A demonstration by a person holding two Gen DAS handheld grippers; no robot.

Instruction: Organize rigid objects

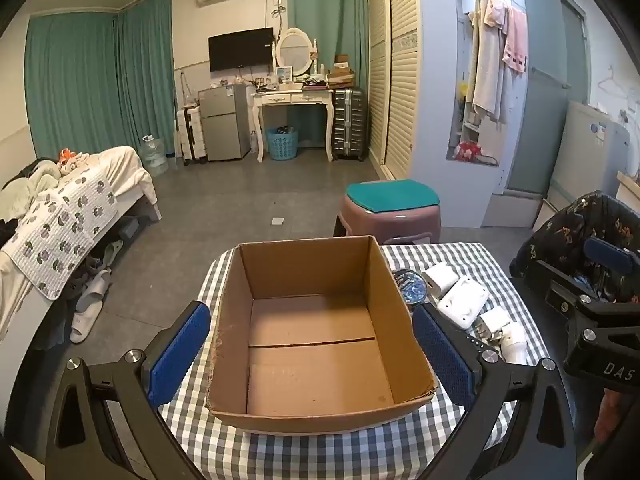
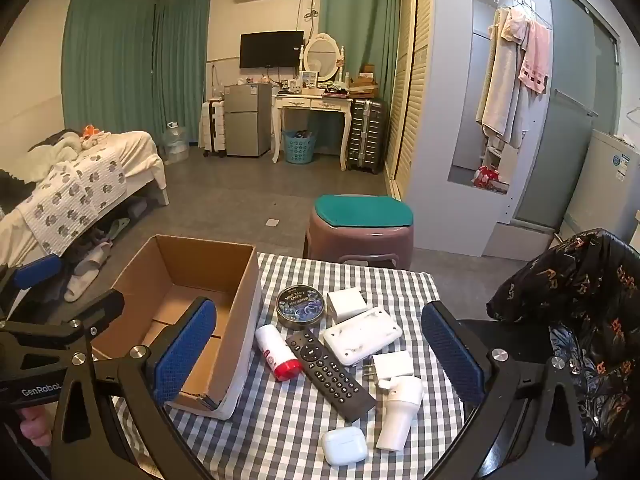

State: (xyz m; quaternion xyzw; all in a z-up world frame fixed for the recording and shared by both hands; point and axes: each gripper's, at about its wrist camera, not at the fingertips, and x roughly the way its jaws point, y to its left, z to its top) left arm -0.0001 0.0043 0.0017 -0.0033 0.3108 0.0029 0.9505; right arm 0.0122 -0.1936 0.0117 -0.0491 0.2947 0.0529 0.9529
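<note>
Two wide-open tools above a checked worktop (image 2: pixel 280 420).
The left tool (image 1: pixel 312 354) straddles an empty cardboard box (image 1: pixel 316 344); the right tool (image 2: pixel 320 354), holding nothing, hovers over a remote (image 2: pixel 330 372), round tin (image 2: pixel 300 306), chargers, bottle (image 2: pixel 278 354) and earbud case (image 2: pixel 344 446) beside the box.

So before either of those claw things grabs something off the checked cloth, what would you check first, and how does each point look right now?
1. Cardboard box empty and open at the top: ok.
2. Left gripper open, holding nothing: ok.
3. Right gripper open, holding nothing: ok.
4. Items lie apart enough to pick singly: not ok; the remote touches the white flat box, and a charger crowds the white nozzle piece.
5. Earbud case free on all sides: ok.
6. Table edge margin for the candy tin: ok, it sits well inside the cloth.
</note>
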